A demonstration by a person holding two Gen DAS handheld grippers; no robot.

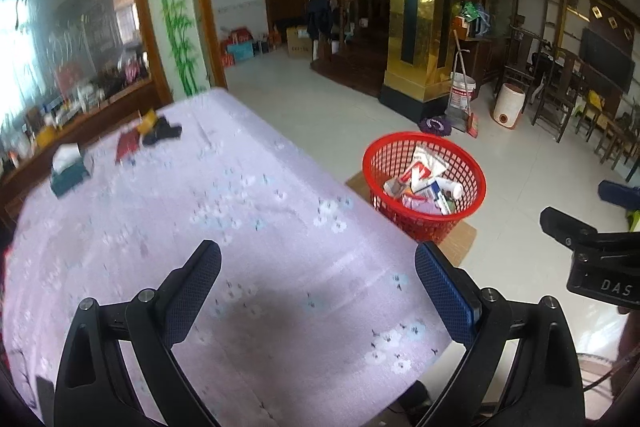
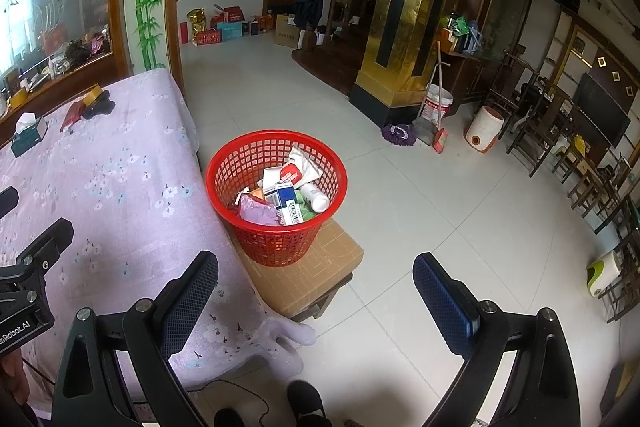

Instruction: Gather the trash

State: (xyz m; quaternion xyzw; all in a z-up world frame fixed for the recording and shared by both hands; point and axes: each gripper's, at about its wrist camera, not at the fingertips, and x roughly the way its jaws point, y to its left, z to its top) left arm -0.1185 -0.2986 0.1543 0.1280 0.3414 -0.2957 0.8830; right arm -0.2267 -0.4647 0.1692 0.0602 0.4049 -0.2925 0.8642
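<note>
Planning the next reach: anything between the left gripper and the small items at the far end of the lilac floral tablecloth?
Nothing visible. The left gripper, open and empty, looks over a bare stretch of lilac floral tablecloth toward the dark and red items. A teal tissue box sits left of that line.

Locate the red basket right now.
The red basket sits center-left in the right wrist view, on a low tan stool beside the purple-clothed table; in the left wrist view it is right of the table.
</note>
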